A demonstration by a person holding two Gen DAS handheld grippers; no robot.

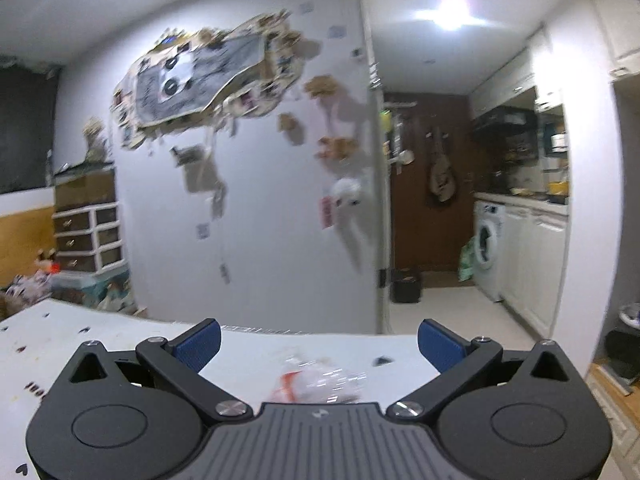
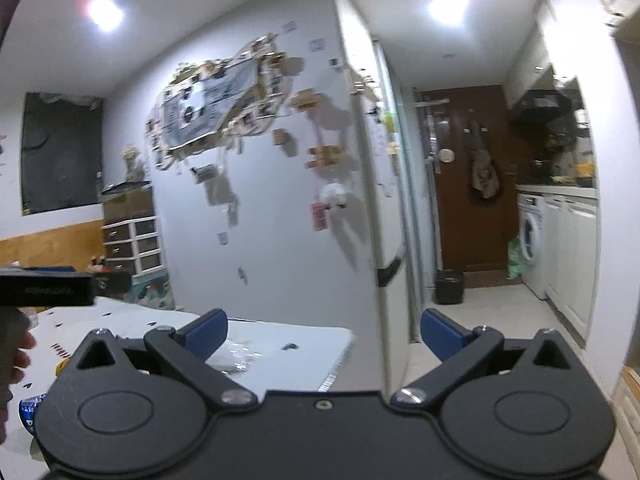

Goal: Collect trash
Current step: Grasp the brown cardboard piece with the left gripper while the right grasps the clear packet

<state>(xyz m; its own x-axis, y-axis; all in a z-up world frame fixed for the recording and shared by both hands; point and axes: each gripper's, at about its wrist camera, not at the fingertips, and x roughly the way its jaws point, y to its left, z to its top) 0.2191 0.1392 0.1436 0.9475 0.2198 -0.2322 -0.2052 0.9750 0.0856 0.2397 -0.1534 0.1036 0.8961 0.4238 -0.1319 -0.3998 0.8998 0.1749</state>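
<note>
Left gripper [image 1: 319, 346] spread wide, blue pads [image 1: 200, 344] far apart, gripping nothing, hanging just above the white table [image 1: 100, 332]. Right between and a bit below those pads: a crumpled clear plastic wrapper [image 1: 320, 380] with an orange-red streak, lying on the tabletop near the far edge, not touched by either finger. Small dark speck [image 1: 383, 360] on the table just beside it, too blurry to call. Right gripper [image 2: 324, 332] also gaping wide and empty, off toward the table's right corner, one finger over the tabletop and the other out past the edge over the floor. From that side, same clear wrapper [image 2: 236, 358] sitting just under the left-hand pad [image 2: 208, 332], apart from it. Crinkly blue-and-silver packet [image 2: 30, 410] poking in at the lower left edge of the right view, mostly hidden. Bit of a hand [image 2: 16, 356] at the far left, wrapped around a dark handle. Behind all that, wall full of pinned photos [image 1: 200, 80], washing machine [image 1: 486, 248] down the hall, black bin [image 2: 450, 286] by the brown door.
</note>
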